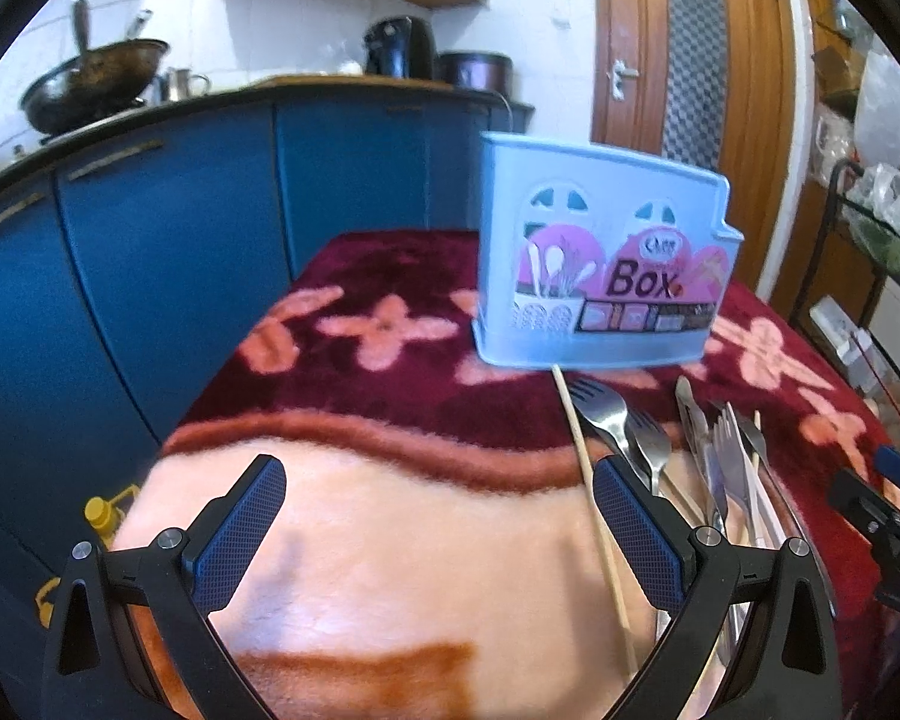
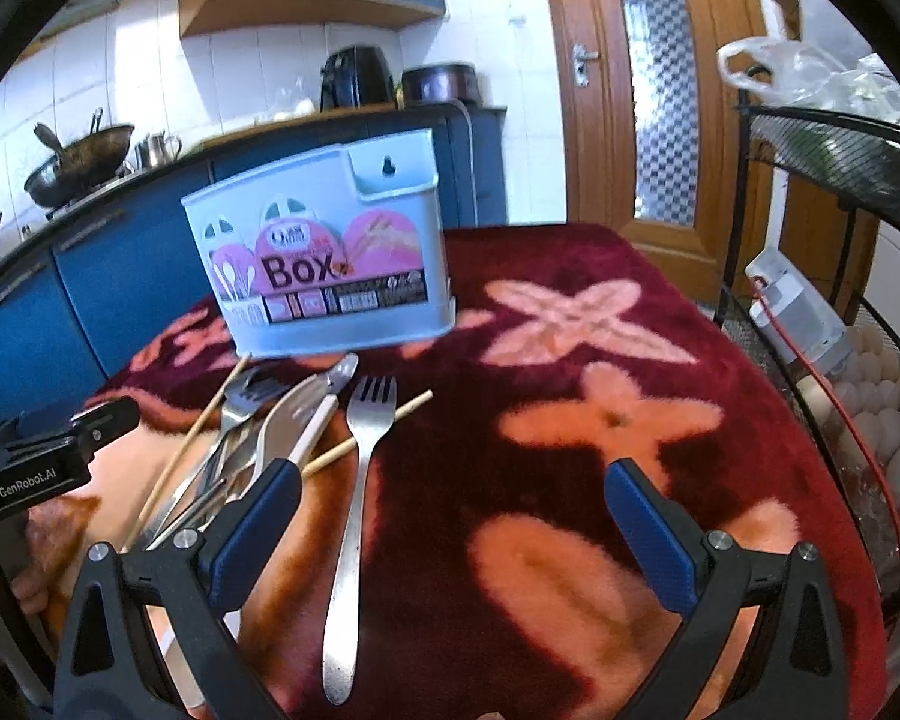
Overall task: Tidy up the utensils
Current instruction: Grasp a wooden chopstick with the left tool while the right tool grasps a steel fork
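Observation:
A light blue utensil box (image 1: 600, 264) labelled "Box" stands upright on the red floral blanket (image 1: 360, 324); it also shows in the right wrist view (image 2: 324, 264). A pile of steel forks, knives and wooden chopsticks (image 1: 678, 450) lies in front of it. In the right wrist view the pile (image 2: 252, 438) is at left, and a single fork (image 2: 354, 492) lies apart, pointing at the box. My left gripper (image 1: 438, 528) is open and empty, left of the pile. My right gripper (image 2: 450, 522) is open and empty, just right of the single fork.
Blue kitchen cabinets (image 1: 150, 252) with a wok (image 1: 90, 84) on the counter stand behind the table. A wire rack with eggs (image 2: 870, 396) stands close at the right table edge. A wooden door (image 1: 690, 60) is at the back right.

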A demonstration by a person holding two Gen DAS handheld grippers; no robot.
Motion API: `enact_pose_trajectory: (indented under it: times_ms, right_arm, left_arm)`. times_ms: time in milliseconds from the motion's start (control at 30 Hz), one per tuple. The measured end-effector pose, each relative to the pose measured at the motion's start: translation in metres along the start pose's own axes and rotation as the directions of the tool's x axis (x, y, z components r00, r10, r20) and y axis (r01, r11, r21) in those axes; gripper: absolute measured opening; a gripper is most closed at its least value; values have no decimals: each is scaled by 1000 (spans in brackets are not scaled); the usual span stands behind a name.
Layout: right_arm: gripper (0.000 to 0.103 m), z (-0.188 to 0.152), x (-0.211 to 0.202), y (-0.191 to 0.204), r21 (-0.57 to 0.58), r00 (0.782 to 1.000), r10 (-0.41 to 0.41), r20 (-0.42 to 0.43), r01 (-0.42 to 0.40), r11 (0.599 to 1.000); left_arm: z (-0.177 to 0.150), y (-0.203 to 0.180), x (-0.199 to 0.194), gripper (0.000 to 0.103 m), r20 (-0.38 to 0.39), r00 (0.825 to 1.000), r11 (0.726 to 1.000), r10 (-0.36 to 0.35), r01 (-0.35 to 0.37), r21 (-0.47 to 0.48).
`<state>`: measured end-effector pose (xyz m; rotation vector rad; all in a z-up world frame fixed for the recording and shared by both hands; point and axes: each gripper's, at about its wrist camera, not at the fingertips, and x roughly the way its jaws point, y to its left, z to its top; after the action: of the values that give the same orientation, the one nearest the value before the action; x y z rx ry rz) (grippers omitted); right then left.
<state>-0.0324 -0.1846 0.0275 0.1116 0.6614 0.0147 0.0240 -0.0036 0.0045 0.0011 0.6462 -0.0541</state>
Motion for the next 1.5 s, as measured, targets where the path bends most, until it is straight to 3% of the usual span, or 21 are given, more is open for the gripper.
enact_pose_trajectory:
  times_ms: [233, 467, 633, 767, 1000, 1233, 1300, 1367, 1467, 1500]
  right_arm:
    - [96, 8, 13, 5, -44, 994, 17, -107, -21, 999]
    - [74, 15, 27, 10, -92, 974, 25, -224, -46, 995]
    - [62, 18, 38, 18, -135, 957, 13, -289, -54, 989]
    - [61, 22, 45, 23, -159, 941, -5, -337, -52, 986]
    - [62, 30, 56, 25, -143, 900, -25, -435, -42, 989]
    - [64, 36, 65, 27, -127, 869, -51, -492, -14, 992]
    - [57, 37, 64, 29, -130, 870, -65, -489, 0, 991]
    - [41, 38, 61, 33, -150, 873, -69, -483, -5, 989]
    - [25, 40, 58, 43, -182, 872, -55, -487, -40, 982]
    - [24, 40, 58, 44, -194, 871, -50, -489, -52, 980]
  left_arm:
    - [7, -17, 20, 101, -110, 994, 994, -26, 37, 99]
    - [13, -26, 37, 75, -214, 976, 980, -35, 75, 182]
    - [17, -24, 46, 71, -263, 963, 973, -53, 109, 202]
    - [17, -22, 57, 71, -318, 945, 969, -82, 151, 198]
    - [25, -18, 60, 71, -346, 926, 955, -149, 225, 192]
    - [34, -17, 55, 71, -379, 888, 928, -260, 339, 156]
    - [35, -21, 52, 71, -385, 880, 919, -279, 360, 157]
    - [34, -26, 51, 71, -388, 877, 913, -282, 370, 172]
    - [31, -33, 59, 71, -403, 882, 921, -244, 341, 190]
    - [29, -34, 63, 70, -412, 881, 923, -232, 332, 192]
